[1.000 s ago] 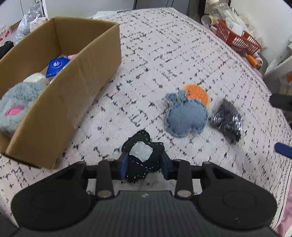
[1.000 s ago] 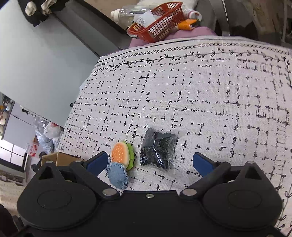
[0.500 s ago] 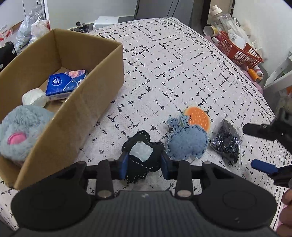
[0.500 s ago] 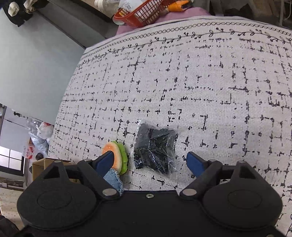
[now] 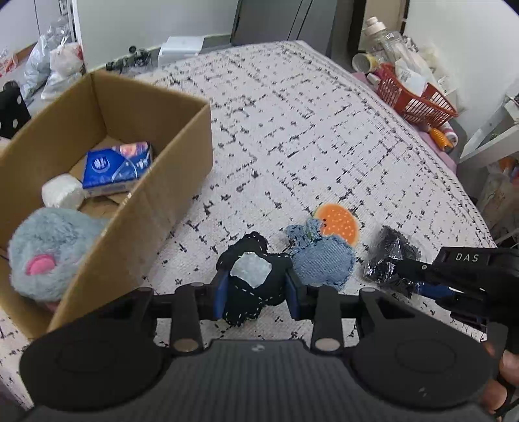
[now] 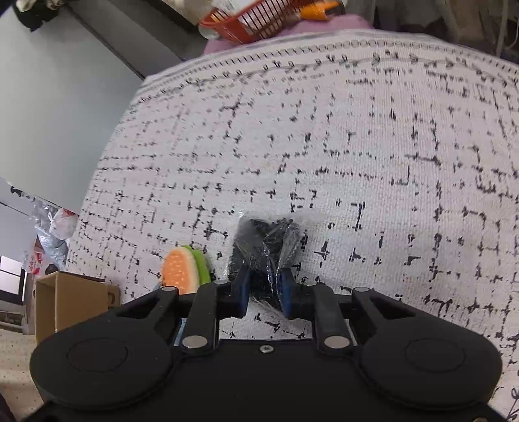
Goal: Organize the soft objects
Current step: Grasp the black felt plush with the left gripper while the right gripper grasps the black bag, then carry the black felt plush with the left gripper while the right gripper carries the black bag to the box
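The right gripper (image 6: 264,289) pinches only the slippery wrapped black bundle (image 6: 264,242) by its edge, so it could slip free, while the left gripper (image 5: 256,289) clamps the black stitched toy (image 5: 249,276).

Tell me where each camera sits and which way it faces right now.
Left wrist: on the left gripper, facing across the bed toward the cardboard box; its fingers clamp a black felt toy; the right gripper enters at right.
Right wrist: on the right gripper, facing the bed's far edge and red basket; its fingers pinch a black plastic packet.
Shared: packet, orange burger toy, box, basket.
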`<state>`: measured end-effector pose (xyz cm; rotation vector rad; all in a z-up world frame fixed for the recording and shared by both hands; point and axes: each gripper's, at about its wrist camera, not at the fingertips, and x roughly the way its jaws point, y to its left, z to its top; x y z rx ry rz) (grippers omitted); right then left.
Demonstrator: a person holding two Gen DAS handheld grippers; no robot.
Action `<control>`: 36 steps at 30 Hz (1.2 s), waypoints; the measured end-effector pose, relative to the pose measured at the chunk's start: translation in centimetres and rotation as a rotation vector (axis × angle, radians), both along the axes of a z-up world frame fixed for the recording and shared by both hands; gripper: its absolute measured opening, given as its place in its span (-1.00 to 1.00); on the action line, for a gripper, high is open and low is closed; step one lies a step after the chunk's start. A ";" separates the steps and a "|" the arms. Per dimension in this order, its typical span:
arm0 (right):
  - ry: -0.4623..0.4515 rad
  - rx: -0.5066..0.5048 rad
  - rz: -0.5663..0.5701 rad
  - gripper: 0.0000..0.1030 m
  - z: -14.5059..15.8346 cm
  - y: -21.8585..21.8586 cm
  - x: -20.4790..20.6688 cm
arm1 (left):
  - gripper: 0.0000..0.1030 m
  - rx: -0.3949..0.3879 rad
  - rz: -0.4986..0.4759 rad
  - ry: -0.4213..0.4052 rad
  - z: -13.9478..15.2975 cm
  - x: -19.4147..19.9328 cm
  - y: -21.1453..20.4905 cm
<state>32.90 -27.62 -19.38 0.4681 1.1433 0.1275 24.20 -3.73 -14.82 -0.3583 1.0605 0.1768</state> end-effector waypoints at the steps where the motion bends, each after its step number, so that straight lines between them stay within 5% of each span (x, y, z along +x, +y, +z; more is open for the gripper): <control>1: -0.012 -0.001 0.003 -0.64 0.3 -0.1 -0.2 | -0.31 0.002 -0.002 -0.006 0.3 -0.2 0.0; 23: -0.201 0.040 -0.007 -0.65 7.2 -0.8 -5.9 | -0.31 0.058 -0.030 -0.141 6.7 -4.5 2.0; 36: -0.303 0.044 0.049 -0.65 10.1 1.4 -8.2 | -0.31 0.068 -0.013 -0.164 8.1 -5.7 4.5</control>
